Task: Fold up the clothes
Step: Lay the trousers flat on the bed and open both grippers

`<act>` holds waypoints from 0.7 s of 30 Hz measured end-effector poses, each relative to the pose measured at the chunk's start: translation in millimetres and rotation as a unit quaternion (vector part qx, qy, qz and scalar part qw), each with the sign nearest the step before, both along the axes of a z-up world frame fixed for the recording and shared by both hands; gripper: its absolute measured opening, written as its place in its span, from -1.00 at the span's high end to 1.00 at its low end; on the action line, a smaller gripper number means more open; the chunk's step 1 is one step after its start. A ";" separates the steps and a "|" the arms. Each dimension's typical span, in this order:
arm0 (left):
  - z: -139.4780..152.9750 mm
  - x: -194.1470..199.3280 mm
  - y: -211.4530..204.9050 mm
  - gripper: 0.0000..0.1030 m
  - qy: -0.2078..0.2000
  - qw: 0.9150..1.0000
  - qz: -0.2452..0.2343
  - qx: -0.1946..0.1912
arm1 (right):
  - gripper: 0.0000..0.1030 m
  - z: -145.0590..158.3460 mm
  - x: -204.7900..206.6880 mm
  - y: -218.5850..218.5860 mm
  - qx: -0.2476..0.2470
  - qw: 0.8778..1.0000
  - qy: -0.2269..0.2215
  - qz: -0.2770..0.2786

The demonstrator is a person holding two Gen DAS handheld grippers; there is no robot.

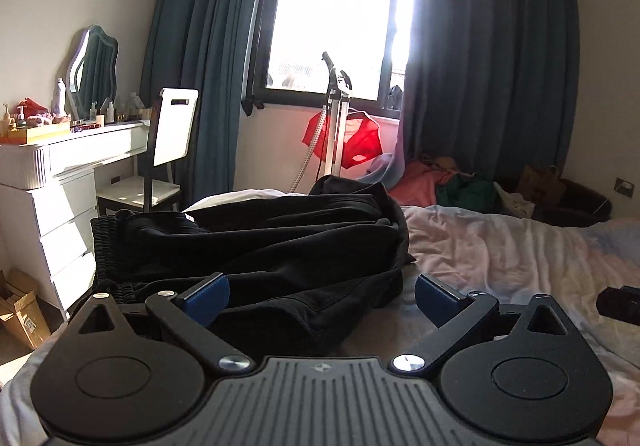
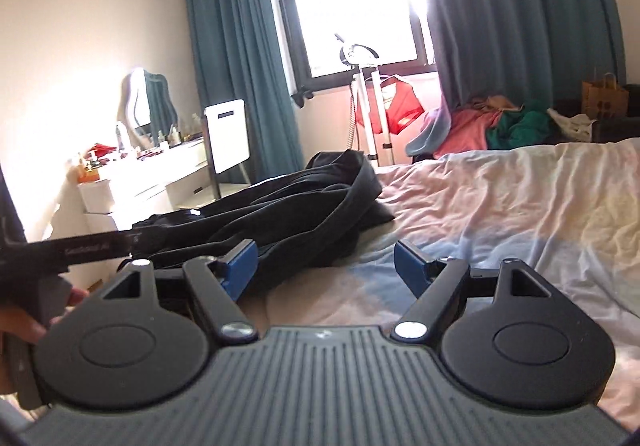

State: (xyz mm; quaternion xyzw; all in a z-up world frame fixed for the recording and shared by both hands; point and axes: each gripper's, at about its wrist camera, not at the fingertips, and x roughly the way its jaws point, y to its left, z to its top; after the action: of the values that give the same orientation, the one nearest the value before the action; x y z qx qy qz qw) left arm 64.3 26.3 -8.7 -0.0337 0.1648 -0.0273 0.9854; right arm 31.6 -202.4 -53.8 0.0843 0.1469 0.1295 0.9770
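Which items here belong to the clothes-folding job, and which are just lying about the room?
Job:
- crumpled black trousers with an elastic waistband
- wrinkled pastel bedsheet under them
- left gripper, open
- right gripper, open

Lying about:
- red garment on the steamer stand
- pink and green clothes pile
- white dressing table with bottles
- brown paper bag

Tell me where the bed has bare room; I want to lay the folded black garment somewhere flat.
Bare sheet lies right of the black garment, across the bed toward its far edge, and between the open right gripper fingers. Crowded: the bed's left side under the garment, where the open left gripper sits, and beyond the far edge by the clothes pile.
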 end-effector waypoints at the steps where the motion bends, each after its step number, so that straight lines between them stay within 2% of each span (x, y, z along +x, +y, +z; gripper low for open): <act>1: -7.0 -5.3 -3.1 -0.98 -0.008 1.000 -0.005 0.003 | -0.51 -6.6 -1.3 -5.0 0.004 1.000 -0.002 -0.007; 3: -23.5 -13.8 -6.9 -0.99 -0.022 1.000 -0.012 0.014 | -0.51 -20.0 -4.1 -15.1 0.012 1.000 -0.007 -0.021; 5: -35.2 -14.2 -8.5 -0.99 -0.009 1.000 -0.009 0.014 | -0.51 -31.5 -6.8 -20.3 0.009 0.999 0.003 -0.041; 7: -41.4 -10.6 -8.0 -0.99 0.004 1.000 -0.014 0.003 | -0.51 -33.0 -5.5 -22.9 0.017 0.998 0.005 -0.056; 9: -44.6 -5.8 -7.3 -0.99 0.000 1.000 -0.011 0.006 | -0.51 -30.0 -5.6 -25.0 0.029 0.997 -0.001 -0.069; 12: -50.6 1.1 -7.8 -0.99 0.004 1.000 -0.005 0.007 | -0.51 -28.2 -5.1 -21.5 0.018 0.997 -0.016 -0.073; 21: -61.6 11.7 -8.8 -0.99 0.020 0.999 -0.008 0.025 | -0.51 -32.2 -4.1 -15.3 0.008 0.998 -0.002 -0.063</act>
State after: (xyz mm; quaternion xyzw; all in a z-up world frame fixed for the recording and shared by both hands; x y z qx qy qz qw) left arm 76.0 17.5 -70.2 -0.0080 0.1855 -0.0305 0.9821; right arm 27.5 -217.7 -86.0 0.1012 0.1387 0.0694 0.9827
